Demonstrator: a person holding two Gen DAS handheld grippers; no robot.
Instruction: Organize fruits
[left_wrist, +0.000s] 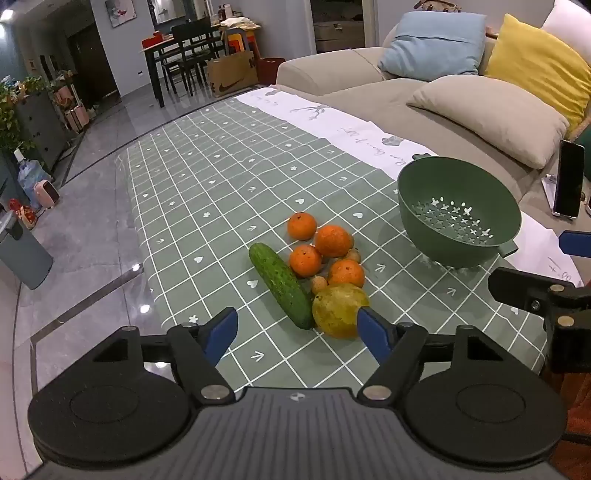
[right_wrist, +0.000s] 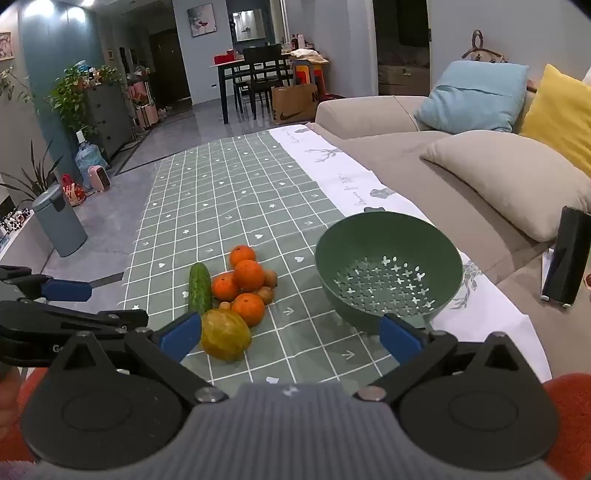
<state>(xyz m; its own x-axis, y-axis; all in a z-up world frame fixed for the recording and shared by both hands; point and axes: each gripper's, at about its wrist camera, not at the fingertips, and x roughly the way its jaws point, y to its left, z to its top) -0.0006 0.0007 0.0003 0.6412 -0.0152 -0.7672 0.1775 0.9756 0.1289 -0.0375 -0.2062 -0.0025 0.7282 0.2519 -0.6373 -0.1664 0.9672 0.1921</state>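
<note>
On the green checked tablecloth (left_wrist: 207, 192) lies a pile of fruit: several oranges (left_wrist: 332, 240), a cucumber (left_wrist: 280, 285), a yellow-green pear (left_wrist: 338, 310) and small brown fruits (left_wrist: 318, 284). A green colander bowl (left_wrist: 458, 210) stands empty to the right of the pile. My left gripper (left_wrist: 297, 338) hovers open just in front of the cucumber and pear, touching neither. In the right wrist view, my right gripper (right_wrist: 291, 336) is open above the cloth, with the pear (right_wrist: 225, 334) by its left finger and the colander (right_wrist: 388, 275) ahead to the right.
A beige sofa with a tan cushion (left_wrist: 491, 118) borders the table on the right. A phone on a stand (left_wrist: 567, 182) sits beyond the colander. The left table edge (left_wrist: 140, 236) drops to the tiled floor, where a grey bin (right_wrist: 59, 221) stands.
</note>
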